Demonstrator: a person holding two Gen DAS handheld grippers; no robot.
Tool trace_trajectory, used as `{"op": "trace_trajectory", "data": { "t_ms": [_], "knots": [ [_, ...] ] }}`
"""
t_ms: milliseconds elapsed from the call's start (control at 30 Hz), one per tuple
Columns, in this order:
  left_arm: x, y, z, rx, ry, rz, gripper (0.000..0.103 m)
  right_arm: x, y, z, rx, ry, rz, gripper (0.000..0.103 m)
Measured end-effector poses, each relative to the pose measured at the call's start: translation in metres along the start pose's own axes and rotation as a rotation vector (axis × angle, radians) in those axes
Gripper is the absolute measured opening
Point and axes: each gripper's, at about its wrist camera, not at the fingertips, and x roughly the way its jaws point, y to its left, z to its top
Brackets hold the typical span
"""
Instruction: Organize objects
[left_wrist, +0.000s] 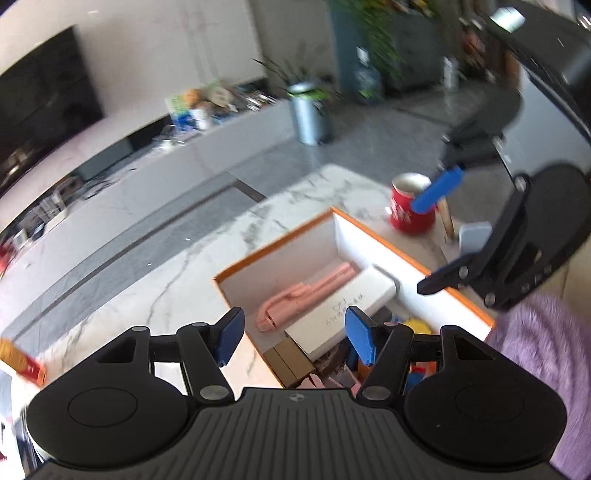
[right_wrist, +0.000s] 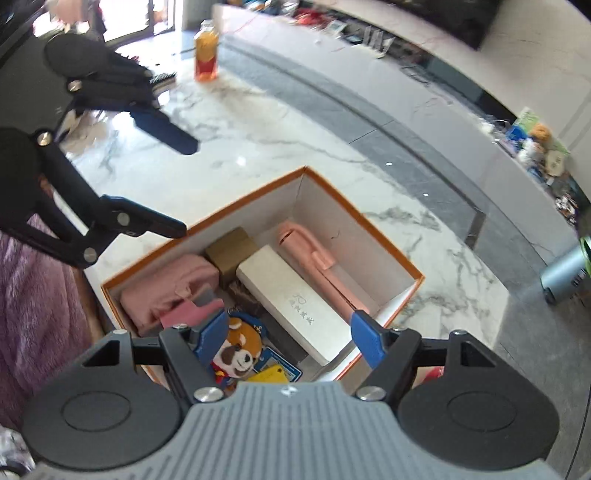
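An orange-rimmed white box (left_wrist: 380, 254) (right_wrist: 325, 206) stands open on the marble table. It holds a pink folding stick (left_wrist: 306, 295) (right_wrist: 317, 262), a long white carton (left_wrist: 343, 314) (right_wrist: 295, 299), a brown carton (right_wrist: 231, 253), a pink pouch (right_wrist: 166, 291) and a red panda plush (right_wrist: 236, 347). My left gripper (left_wrist: 295, 338) (right_wrist: 173, 181) hangs open above the box's left side, with nothing between its pads. My right gripper (right_wrist: 289, 336) (left_wrist: 441, 236) is also open and empty, above the near end of the box.
A red cup (left_wrist: 410, 210) stands just beyond the box. A bottle of orange drink (right_wrist: 207, 51) is at the table's far end. A grey bin (left_wrist: 308, 114) (right_wrist: 565, 273) sits on the floor. A purple fuzzy sleeve (left_wrist: 535, 350) (right_wrist: 37, 295) is close by.
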Motion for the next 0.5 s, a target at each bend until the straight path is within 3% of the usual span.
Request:
{"op": "trace_trajectory", "data": {
  "t_ms": [133,300,500],
  "knots": [
    [-0.037,0.001,-0.008,-0.142,-0.074,0.098,0.073,-0.025,0.018,-0.01,0.096,-0.093,-0.062,0.076],
    [-0.075,0.003,-0.026,-0.331,-0.175,0.212,0.086,-0.054,0.044,-0.033,0.23,-0.239,-0.11,0.082],
    [-0.087,-0.016,-0.051,-0.366,-0.249,0.29,0.09,-0.082,0.075,-0.077,0.386,-0.462,-0.155,0.09]
  ]
}}
